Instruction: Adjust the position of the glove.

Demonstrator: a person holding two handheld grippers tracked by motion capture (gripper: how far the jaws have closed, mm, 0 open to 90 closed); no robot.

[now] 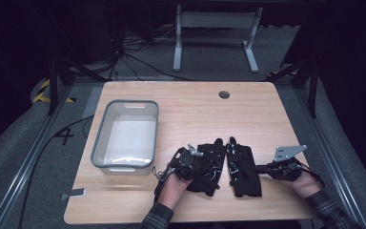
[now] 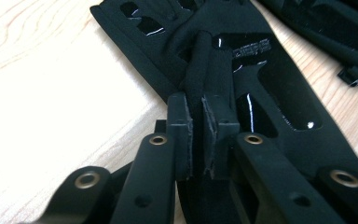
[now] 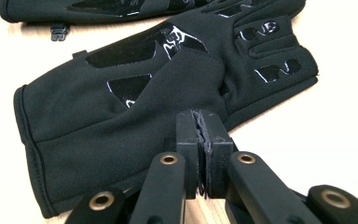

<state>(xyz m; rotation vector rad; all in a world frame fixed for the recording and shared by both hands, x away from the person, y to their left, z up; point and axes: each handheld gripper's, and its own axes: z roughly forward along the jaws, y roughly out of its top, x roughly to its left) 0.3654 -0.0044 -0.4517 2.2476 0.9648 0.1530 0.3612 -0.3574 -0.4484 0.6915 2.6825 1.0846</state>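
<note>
- Two hands enter from the near table edge, each holding a black two-jaw gripper.
- Left gripper [image 2: 196, 135] pinches a raised fold of the left glove [image 2: 242, 70], its pads pressed on the fabric.
- Right gripper [image 3: 204, 140] has its pads closed together at the edge of the right glove [image 3: 135, 107]; whether fabric is caught between them cannot be told.
- Both black gloves lie flat, side by side, near the front of the wooden table [image 1: 195, 109], fingers pointing away from the person.
- Grey bin [image 1: 102, 138] with a white inside stands just left of the gloves.
</note>
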